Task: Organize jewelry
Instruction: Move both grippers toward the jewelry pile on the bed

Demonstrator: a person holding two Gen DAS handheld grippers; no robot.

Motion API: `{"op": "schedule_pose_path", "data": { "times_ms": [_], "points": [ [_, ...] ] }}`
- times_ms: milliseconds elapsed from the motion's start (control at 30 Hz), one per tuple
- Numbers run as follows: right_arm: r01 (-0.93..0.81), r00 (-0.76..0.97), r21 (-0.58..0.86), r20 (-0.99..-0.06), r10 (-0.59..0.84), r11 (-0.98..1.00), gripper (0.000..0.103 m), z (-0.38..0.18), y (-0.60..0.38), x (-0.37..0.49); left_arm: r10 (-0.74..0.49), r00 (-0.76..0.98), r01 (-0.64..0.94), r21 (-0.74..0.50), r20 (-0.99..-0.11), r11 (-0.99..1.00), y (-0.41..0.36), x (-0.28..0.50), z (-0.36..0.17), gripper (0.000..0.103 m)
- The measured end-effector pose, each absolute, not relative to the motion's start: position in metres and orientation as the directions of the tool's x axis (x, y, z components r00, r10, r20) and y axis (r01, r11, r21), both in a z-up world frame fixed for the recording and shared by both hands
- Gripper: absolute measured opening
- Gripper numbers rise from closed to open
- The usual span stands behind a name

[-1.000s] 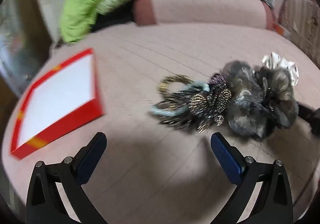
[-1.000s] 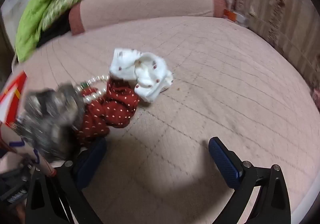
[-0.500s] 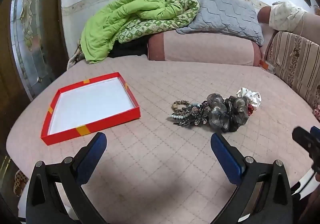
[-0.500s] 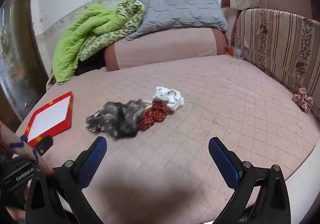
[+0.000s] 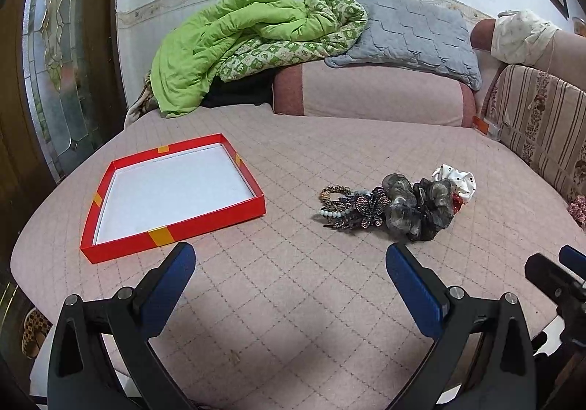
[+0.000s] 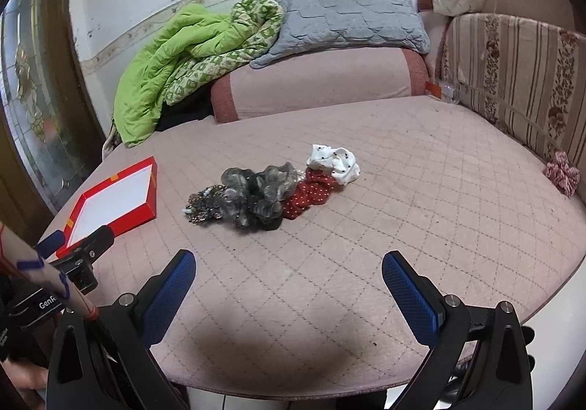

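left gripper (image 5: 289, 274) jaws spread wide, nothing between; right gripper (image 6: 287, 281) same, wide apart, both hovering side by side

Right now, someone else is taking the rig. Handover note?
Left gripper: open, holding nothing, above the bed.
Right gripper: open, holding nothing.
Red box: on the bed to the left, nothing in it.
Pile of brooch, beads and hair ties: mid-bed, untouched. One pink hair tie lies apart by the striped cushion.
Done: nothing boxed. Left: everything.

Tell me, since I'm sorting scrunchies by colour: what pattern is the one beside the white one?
Dark red scrunchie with small white dots, clearest in the right wrist view.
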State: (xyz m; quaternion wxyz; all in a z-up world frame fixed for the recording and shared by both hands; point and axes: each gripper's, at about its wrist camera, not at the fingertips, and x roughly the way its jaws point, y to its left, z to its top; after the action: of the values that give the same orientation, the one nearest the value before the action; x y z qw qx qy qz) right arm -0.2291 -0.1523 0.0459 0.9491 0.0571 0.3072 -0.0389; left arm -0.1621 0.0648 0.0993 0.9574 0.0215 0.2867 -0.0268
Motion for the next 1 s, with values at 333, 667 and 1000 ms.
{"op": "schedule_pose_path", "data": {
  "times_ms": [333, 667, 1000],
  "points": [
    [0.104, 0.804, 0.072, -0.593, -0.042, 0.992, 0.103, 0.0419, -0.1475, -0.2273, -0.041, 0.828, 0.058, 0.012, -0.559, 0.998, 0.069, -0.1609, 0.0997, 0.103],
    [0.104, 0.802, 0.072, -0.596, -0.041, 0.992, 0.103, 0.0395, -0.1477, -0.2263, -0.041, 0.822, 0.06, 0.015, -0.568, 0.998, 0.0688, -0.16, 0.0961, 0.103],
    [0.108, 0.802, 0.081, -0.597, -0.038, 0.991, 0.103, 0.0388, -0.1501, -0.2264, -0.048, 0.814, 0.067, 0.013, -0.579, 0.998, 0.066, -0.1563, 0.0922, 0.103]
  ]
}}
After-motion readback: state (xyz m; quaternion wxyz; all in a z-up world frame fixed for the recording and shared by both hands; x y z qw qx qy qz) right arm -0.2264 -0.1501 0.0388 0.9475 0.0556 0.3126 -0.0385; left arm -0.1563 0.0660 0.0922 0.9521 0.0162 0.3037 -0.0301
